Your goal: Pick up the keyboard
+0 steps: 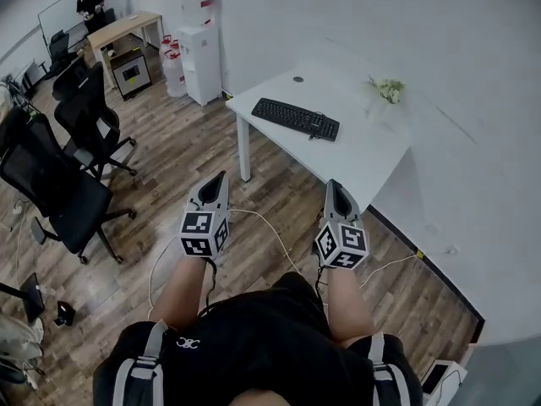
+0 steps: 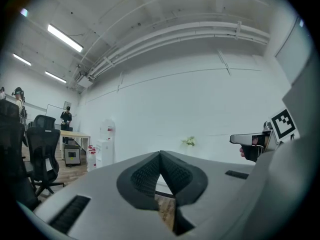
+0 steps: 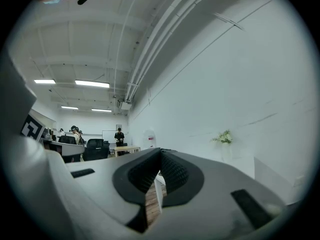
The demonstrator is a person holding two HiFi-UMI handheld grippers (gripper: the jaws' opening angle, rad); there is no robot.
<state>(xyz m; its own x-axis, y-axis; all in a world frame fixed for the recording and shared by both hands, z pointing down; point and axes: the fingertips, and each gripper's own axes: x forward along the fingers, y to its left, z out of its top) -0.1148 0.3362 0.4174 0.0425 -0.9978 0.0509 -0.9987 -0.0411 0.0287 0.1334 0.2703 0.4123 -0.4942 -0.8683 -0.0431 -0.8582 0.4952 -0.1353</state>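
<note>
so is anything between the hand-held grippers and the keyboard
Nothing visible does: only open wood floor separates the left hand-held gripper and right hand-held gripper from the keyboard, which lies on the white table.

Place: an open-plan office.
Furniture: a white desk (image 1: 372, 155) bearing a keyboard (image 1: 295, 118); black swivel chairs (image 1: 59, 189).
Fixtures: water dispenser (image 1: 201, 57), whiteboard (image 1: 63, 11), ceiling strip lights (image 2: 65, 38).
Floor: wood planks (image 1: 177, 142).
</note>
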